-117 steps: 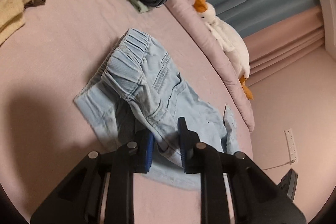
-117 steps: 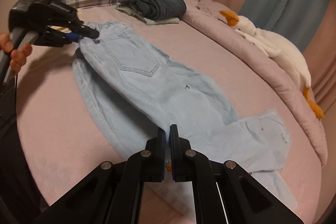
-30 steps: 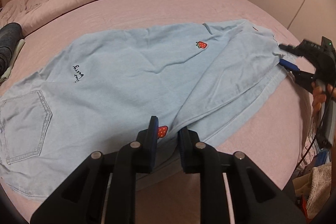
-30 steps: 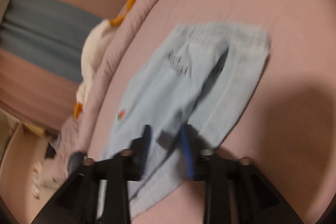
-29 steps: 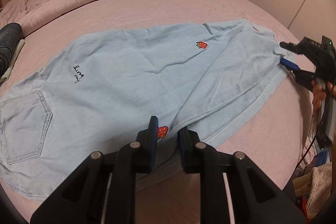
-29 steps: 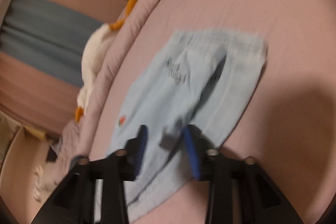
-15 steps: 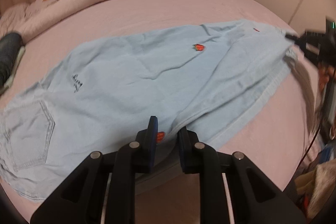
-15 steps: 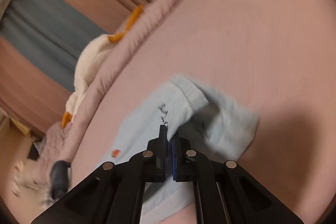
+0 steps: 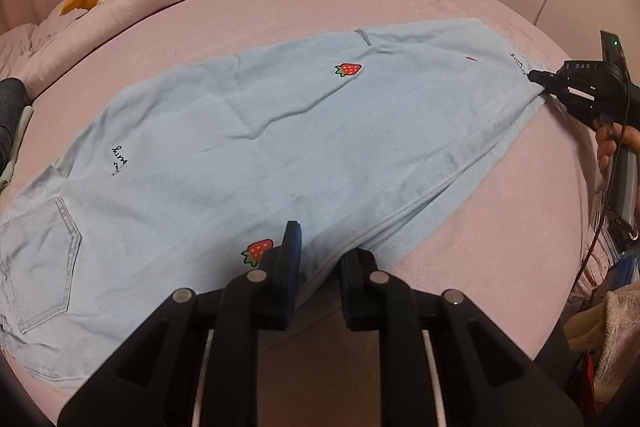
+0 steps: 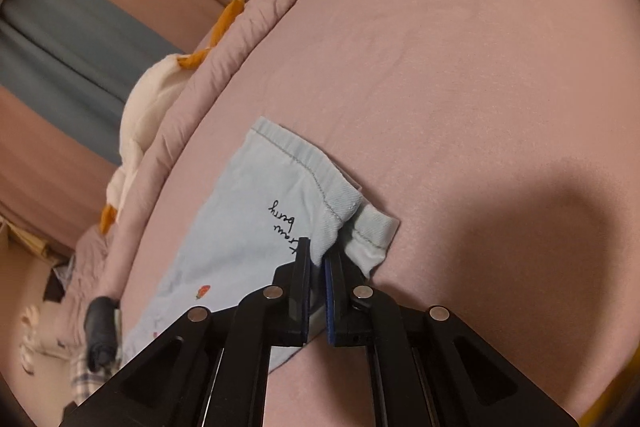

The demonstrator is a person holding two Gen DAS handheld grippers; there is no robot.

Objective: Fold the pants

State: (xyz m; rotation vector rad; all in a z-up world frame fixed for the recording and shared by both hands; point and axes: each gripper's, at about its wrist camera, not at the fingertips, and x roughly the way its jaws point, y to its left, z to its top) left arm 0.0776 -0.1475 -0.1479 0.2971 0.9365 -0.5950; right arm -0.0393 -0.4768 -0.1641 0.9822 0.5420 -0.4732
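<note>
Stretching across the pink bed [image 9: 400, 7] ahead of both grippers, the light-blue pants [image 9: 280, 131] lie flat, already doubled leg over leg, long axis running from the back pocket at the left gripper's far left to the hems at its far right. The right gripper [image 10: 317, 259] is nearest those hems and has just clamped its jaws on the cuff corner. The left gripper [image 9: 318, 255] sits at the near edge, mid-length, narrowly parted with denim between its pads; I cannot tell if they press it. Stitched script beside the right gripper reads roughly "berry"; its body says "DAS".
</note>
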